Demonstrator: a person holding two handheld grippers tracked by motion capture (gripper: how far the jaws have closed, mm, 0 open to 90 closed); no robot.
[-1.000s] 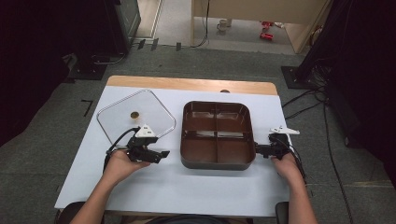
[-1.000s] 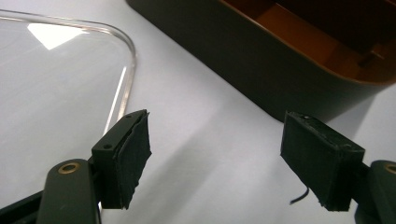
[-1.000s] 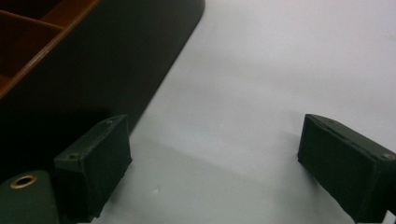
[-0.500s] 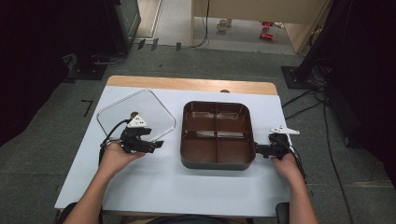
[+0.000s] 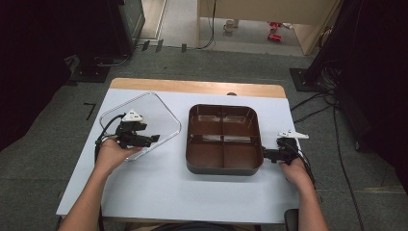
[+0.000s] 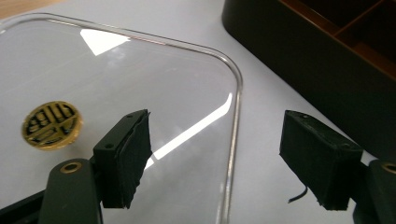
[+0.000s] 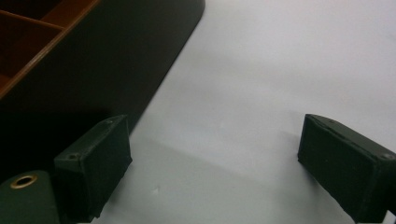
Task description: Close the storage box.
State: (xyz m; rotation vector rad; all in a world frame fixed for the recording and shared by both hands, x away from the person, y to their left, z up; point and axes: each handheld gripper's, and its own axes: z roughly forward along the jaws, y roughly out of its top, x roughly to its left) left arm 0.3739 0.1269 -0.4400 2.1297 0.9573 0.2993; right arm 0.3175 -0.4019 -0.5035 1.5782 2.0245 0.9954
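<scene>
Work in hand: fitting the clear square lid with rounded corners and a small round gold emblem [image 5: 144, 119] onto the dark brown four-compartment tray [image 5: 223, 139].
Left gripper [image 6: 224, 154]: jaws spread wide, pinching nothing; poised low over the lid's near corner.
Lid relative to left jaws: rounded rim running up between the two black pads, nearer the right-hand pad's side of the gap; clear panel passing under the left-hand pad [image 6: 128, 156]; gold emblem [image 6: 51, 125] just outside that pad.
Lid placement: flat on the white tabletop [image 5: 159, 192], beside the tray and apart from it.
Right gripper [image 7: 212, 172]: jaws spread wide, holding nothing; only bare tabletop in the gap.
Tray relative to right jaws: dark outer wall just beyond the left-hand pad [image 7: 95, 161], close but not between the pads; contact cannot be told.
Tray contents: four compartments, all empty as far as the high view shows.
Done so far, judged: left gripper lined up on the lid rim; right gripper parked beside the tray, probably to steady it.
Left to do, judged: closing on the rim, lifting the lid, carrying it across, lowering it square on the tray.
Progress: early; lid not yet gripped, tray uncovered.
</scene>
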